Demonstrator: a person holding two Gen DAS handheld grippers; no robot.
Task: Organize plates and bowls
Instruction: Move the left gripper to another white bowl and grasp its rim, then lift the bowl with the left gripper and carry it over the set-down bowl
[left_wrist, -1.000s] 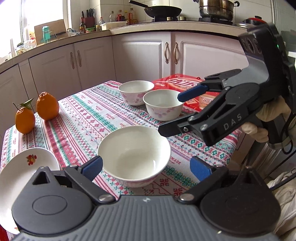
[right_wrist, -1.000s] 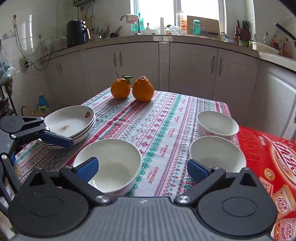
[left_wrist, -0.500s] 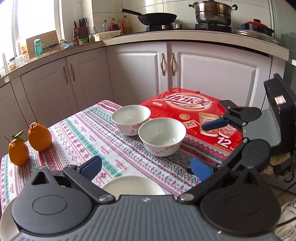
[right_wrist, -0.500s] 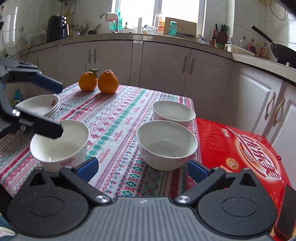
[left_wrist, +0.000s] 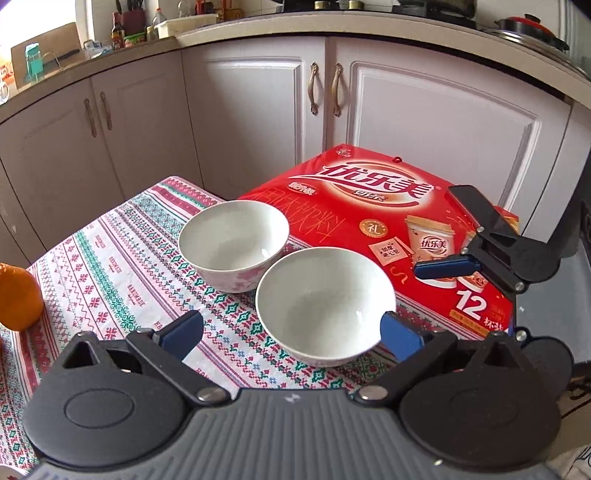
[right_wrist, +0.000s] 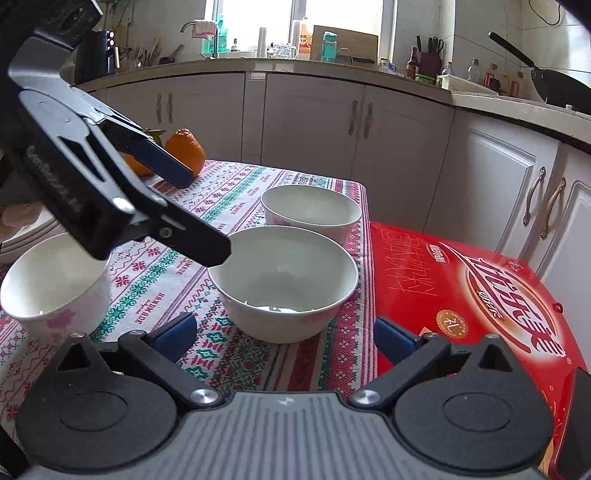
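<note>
Bowls remain unstacked — near bowl (left_wrist: 325, 306), far bowl (left_wrist: 233, 245), third bowl (right_wrist: 55, 284) stand apart. Left gripper (left_wrist: 291, 332) wide, closing, empty; right gripper (right_wrist: 284, 336) wide, empty.

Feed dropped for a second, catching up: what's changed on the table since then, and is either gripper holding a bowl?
The left gripper swung away from the near-left bowl toward the middle bowl, its empty jaws now closing slightly. The right gripper moved in on that same bowl, jaws open. Nothing gripped or released. All three bowls, including the far bowl, the oranges and the red box stayed put.
</note>
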